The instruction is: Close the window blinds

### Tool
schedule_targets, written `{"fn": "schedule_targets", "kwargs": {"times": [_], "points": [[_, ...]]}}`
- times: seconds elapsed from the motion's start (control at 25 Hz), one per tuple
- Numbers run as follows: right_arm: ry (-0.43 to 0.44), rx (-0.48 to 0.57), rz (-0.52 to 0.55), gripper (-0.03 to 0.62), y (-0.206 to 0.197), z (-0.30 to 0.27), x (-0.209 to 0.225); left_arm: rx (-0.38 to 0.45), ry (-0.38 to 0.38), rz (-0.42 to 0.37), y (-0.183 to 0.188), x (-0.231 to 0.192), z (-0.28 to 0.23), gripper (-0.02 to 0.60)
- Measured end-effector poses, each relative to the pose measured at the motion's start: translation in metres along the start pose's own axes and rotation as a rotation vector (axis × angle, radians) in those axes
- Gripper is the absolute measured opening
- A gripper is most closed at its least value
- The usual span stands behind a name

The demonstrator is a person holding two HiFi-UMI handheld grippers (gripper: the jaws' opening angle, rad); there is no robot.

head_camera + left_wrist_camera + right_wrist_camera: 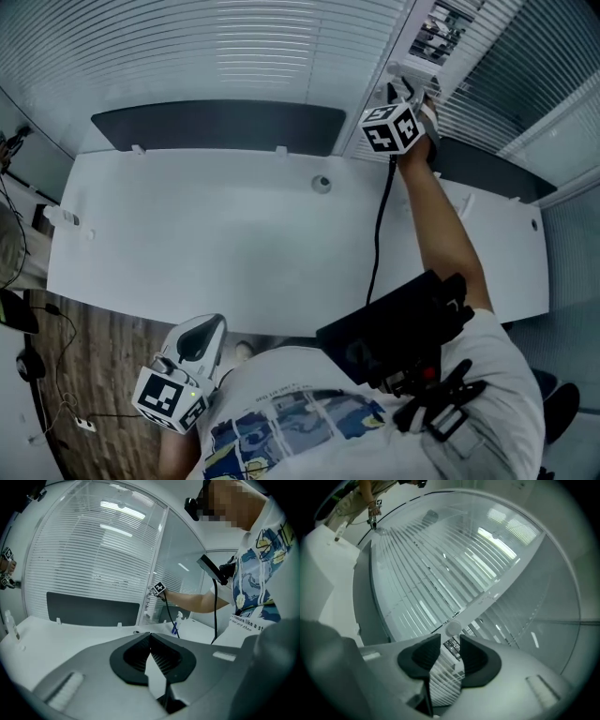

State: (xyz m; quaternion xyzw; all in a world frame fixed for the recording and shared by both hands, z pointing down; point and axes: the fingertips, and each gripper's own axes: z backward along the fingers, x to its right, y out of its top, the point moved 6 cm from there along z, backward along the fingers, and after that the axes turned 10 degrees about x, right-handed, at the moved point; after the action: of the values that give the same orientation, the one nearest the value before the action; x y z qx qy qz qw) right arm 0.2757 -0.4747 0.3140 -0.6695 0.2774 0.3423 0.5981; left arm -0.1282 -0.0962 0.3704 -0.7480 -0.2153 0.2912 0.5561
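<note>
Right gripper [450, 643] is up at the window blinds [436, 569], fingers apart, clamping nothing. Small round knob [452, 629] sits just past the fingertips, slats visible through the gap. Left gripper [150, 638] is held low, fingers tip-to-tip and empty, white desk [56, 639] ahead of them.

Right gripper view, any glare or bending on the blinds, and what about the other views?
Right gripper view: fisheye bows the white slatted blinds into arcs, with bright light streaks upper right. Left gripper view: reflected ceiling lights across the blinds, dark rounded corners. Head view: the edges of the white desk curve.
</note>
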Motion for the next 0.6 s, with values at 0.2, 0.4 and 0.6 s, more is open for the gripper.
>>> {"fn": "schedule_targets", "kwargs": {"times": [0.2, 0.4, 0.6], "points": [[0.138, 0.063, -0.228, 0.114, 0.015, 0.072, -0.017, 0.029, -0.083, -0.028, 0.005, -0.003, 0.004, 0.005], [0.271, 0.094, -0.471, 0.039, 0.031, 0.157, -0.047, 0.037, -0.155, -0.056, 0.004, -0.005, 0.022, 0.005], [0.396, 0.099, -0.682, 0.003, 0.042, 0.250, -0.087, 0.039, -0.220, -0.065, -0.002, -0.009, 0.047, 0.005]]}}
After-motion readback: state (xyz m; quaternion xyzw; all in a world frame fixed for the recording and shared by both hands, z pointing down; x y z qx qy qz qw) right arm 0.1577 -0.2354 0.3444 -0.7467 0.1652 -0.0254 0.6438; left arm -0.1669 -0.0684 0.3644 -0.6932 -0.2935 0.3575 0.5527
